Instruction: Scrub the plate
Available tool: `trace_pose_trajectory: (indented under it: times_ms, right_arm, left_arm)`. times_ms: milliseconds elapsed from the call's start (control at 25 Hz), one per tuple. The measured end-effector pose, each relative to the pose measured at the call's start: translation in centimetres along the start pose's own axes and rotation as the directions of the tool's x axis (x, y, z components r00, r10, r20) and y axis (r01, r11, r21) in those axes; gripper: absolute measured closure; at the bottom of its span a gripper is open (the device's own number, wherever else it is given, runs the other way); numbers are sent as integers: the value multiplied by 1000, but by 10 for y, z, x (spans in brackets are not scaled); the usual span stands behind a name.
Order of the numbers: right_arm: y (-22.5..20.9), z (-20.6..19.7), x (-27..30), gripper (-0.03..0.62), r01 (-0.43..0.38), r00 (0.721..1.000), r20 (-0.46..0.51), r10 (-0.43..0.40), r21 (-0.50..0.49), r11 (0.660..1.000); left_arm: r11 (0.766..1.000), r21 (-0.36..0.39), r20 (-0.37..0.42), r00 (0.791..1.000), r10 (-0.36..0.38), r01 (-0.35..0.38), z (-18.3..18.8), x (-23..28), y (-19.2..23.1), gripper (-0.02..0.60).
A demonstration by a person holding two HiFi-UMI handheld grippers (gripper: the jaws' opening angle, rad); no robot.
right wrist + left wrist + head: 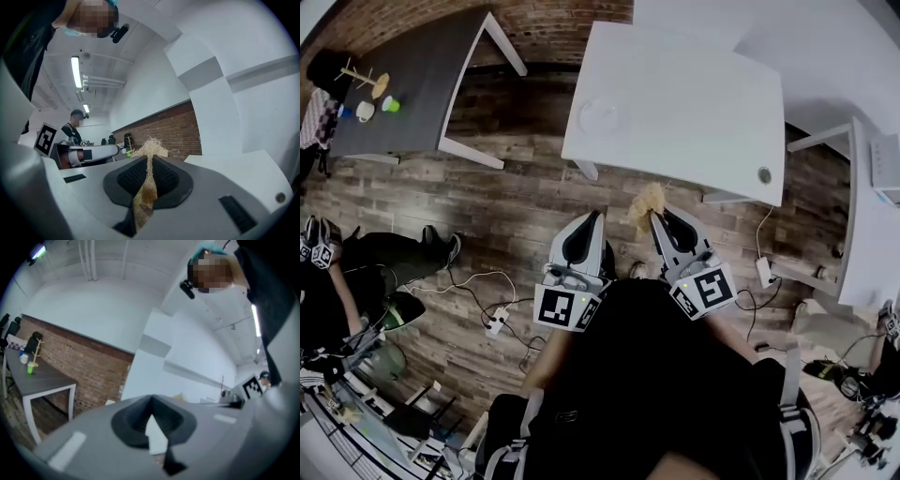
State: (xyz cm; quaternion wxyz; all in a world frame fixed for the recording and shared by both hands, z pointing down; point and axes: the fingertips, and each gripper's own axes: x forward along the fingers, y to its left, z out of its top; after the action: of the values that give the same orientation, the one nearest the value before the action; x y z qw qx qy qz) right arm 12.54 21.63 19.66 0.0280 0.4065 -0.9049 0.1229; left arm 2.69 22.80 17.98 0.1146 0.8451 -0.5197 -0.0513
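White table (694, 103) ahead of us carries the plate (600, 115), near its left edge and well apart from both grippers. Our right gripper (659, 217) is clamped on a straw-coloured scrubber (645, 202). Our left gripper (593, 217) has its jaws together, empty. Nothing steadies the plate, so we judge hard scrubbing could push it off that edge, or the thinly pinched scrubber could slip out.
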Motion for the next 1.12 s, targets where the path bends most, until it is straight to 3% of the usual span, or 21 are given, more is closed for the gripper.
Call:
trace_pose_trajectory:
  times_ms: [680, 880, 1120]
  right_arm:
    - [6, 7, 117, 563, 117, 992, -53, -118, -8, 993]
    - [1, 8, 138, 563, 148, 988, -52, -148, -11, 989]
    - [-7, 9, 154, 563, 172, 984, -51, -172, -12, 985]
  left_arm:
    - [993, -31, -22, 993, -114, 114, 23, 46, 113, 578]
    - [988, -28, -46, 987, -155, 154, 19, 57, 131, 578]
    - [988, -44, -50, 987, -150, 148, 15, 64, 149, 578]
